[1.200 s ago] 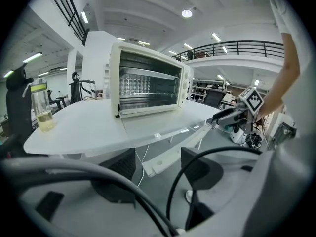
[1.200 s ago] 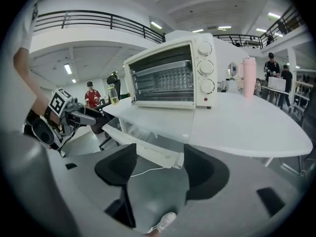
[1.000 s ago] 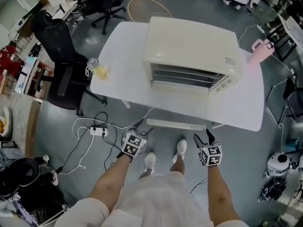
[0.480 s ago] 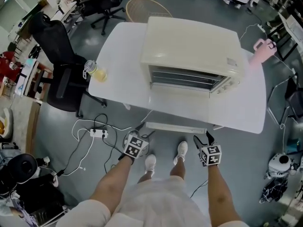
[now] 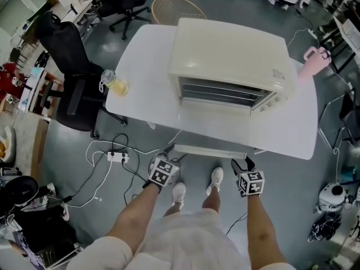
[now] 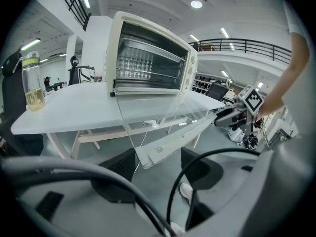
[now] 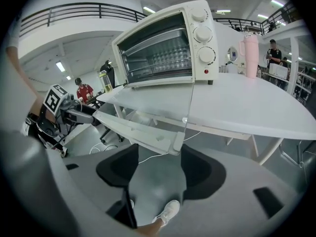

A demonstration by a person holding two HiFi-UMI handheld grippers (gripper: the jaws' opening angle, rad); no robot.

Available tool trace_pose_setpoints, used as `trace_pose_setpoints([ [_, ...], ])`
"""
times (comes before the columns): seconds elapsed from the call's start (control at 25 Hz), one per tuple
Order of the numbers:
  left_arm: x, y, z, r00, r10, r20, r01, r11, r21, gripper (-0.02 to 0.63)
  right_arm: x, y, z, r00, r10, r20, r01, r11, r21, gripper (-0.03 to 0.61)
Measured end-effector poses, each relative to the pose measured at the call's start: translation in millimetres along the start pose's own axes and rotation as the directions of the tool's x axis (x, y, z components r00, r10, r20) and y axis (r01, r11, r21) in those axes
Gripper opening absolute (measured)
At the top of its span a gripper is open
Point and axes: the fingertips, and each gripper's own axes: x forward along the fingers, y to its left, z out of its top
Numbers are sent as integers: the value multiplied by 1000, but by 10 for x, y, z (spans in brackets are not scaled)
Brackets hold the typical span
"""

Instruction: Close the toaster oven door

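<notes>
The front edge of the bench (image 5: 146, 89) is overhung by the open oven door (image 5: 209, 149), so the way straight up is blocked there. Free room is left toward the bench's left edge, where only a bottle (image 5: 114, 82) is stood.

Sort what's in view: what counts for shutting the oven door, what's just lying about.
Job: toaster oven; its door, open flat; door handle; left tool, open; right tool, jaws just closing slightly, handle end at their tips, ungripped.
Lying about: bottle; pink jug; chair; power strip; basket.
</notes>
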Motion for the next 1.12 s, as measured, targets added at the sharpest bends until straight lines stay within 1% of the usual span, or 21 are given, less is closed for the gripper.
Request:
trace_pose_setpoints([
  [0.16, -25, -45, 13, 1000, 9, 2, -8, 999, -48, 264, -50, 7, 29, 1000, -7, 14, 7, 1000, 27, 263],
  [0.2, -37, -50, 27, 1000, 13, 8, -12, 999, -52, 264, -67, 7, 45, 1000, -13, 21, 12, 1000, 25, 255],
  [0.36, -123, -81, 155, 999, 17, 33, -15, 998, -65, 268, -142, 8, 113, 998, -35, 50, 35, 999, 11, 256],
  [0.48, -249, -113, 287, 998, 10, 54, -6, 997, -81, 272, -253, 44, 224, 995, -42, 89, 40, 999, 19, 255],
  [0.56, -329, -126, 366, 997, 3, 73, 3, 996, -87, 273, -331, 68, 303, 993, -50, 107, 50, 999, 4, 255],
  [0.64, -402, -136, 450, 997, 3, 80, 3, 997, -81, 275, -406, 81, 391, 991, -61, 120, 63, 998, -19, 255],
  [0.68, -429, -135, 489, 997, 14, 79, -9, 998, -60, 275, -445, 83, 438, 989, -66, 129, 70, 997, -27, 255],
  [0.76, -467, -101, 552, 995, 67, 72, -68, 998, 11, 273, -533, 85, 540, 985, -76, 157, 83, 996, -33, 250],
  [0.8, -485, -77, 586, 993, 94, 72, -97, 995, 38, 273, -574, 86, 594, 981, -83, 173, 89, 996, -30, 247],
  [0.84, -505, -57, 627, 991, 112, 77, -116, 992, 48, 273, -608, 84, 645, 978, -91, 185, 98, 995, -28, 246],
  [0.92, -548, -38, 709, 989, 121, 86, -125, 992, 35, 272, -653, 71, 729, 974, -110, 199, 117, 993, -28, 229],
  [1.12, -658, -52, 841, 990, 103, 99, -101, 995, -23, 261, -742, 70, 867, 964, -137, 227, 145, 989, -19, 227],
])
